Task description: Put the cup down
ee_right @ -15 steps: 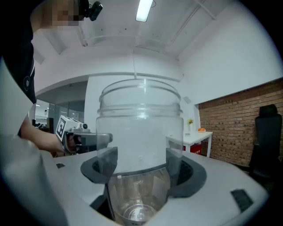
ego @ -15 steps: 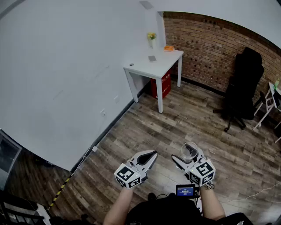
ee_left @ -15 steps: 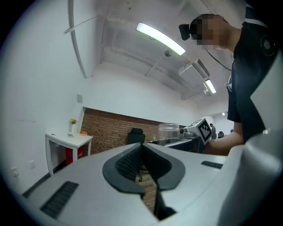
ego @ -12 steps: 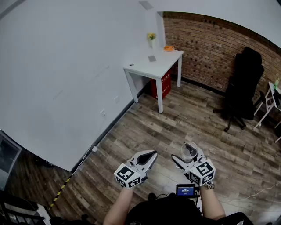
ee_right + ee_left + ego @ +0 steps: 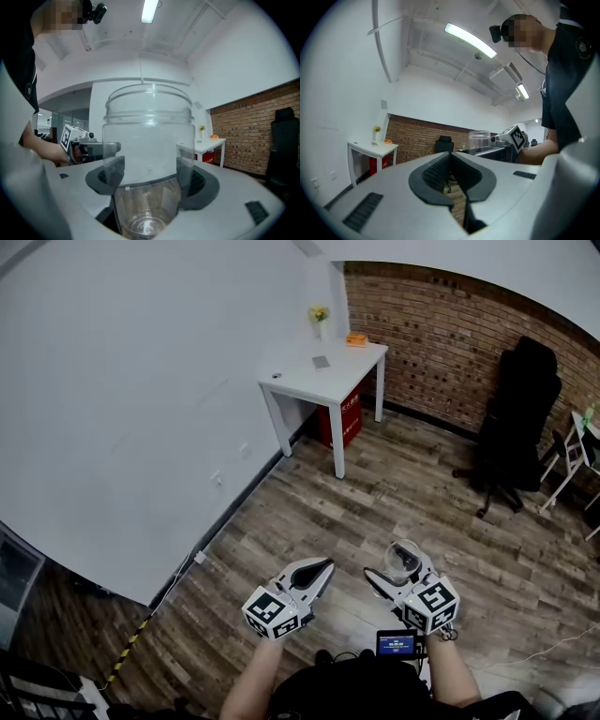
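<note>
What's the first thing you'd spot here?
The see-through cup, clamped upright in the jaws of the right gripper, low in the head view. Then the white table by the brick wall, far across the wooden floor, and a black chair to its right.

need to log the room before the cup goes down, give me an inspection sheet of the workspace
surface: white table by the white wall, away from the person; wood floor underfoot
job's things: clear cup, upright, looks empty, held off the floor
clutter: flowers, orange thing and small grey item on the table; red box under it
grippers: right gripper shut on the cup; left gripper shut, empty
cables: one cable along the wall's foot; a white cable on the floor at right
surroundings: brick wall, black chair
</note>
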